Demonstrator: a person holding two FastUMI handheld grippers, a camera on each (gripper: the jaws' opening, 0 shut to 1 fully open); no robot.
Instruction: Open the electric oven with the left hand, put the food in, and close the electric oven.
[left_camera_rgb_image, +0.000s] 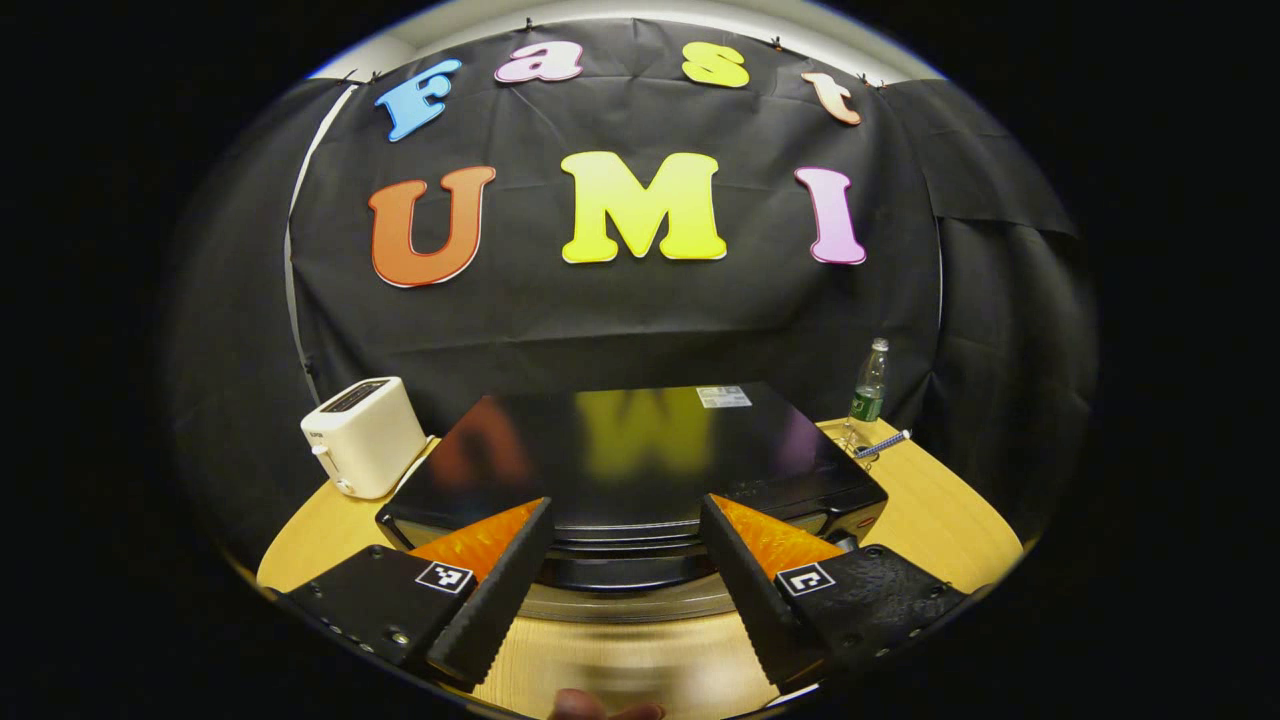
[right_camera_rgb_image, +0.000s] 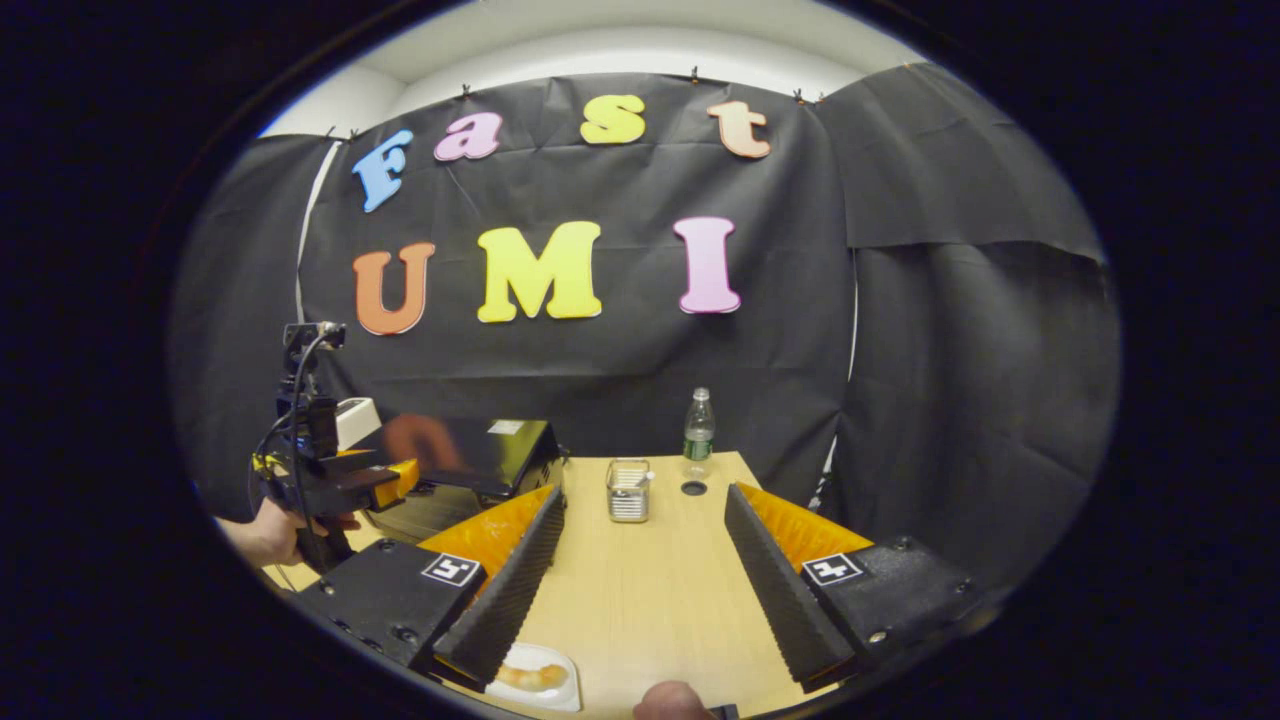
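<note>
The black electric oven sits on the wooden table straight ahead in the left gripper view, seen from above its glossy top. My left gripper is open, its fingers spread on either side of the oven's front top edge and the curved handle below it, touching nothing. In the right gripper view the oven stands at the left, with the left gripper and a hand in front of it. My right gripper is open over the table. A white plate with golden food lies beside its left finger.
A white toaster stands left of the oven. A clear bottle and a small tool lie to its right at the back. In the right gripper view a metal wire basket, the bottle and its cap stand mid-table.
</note>
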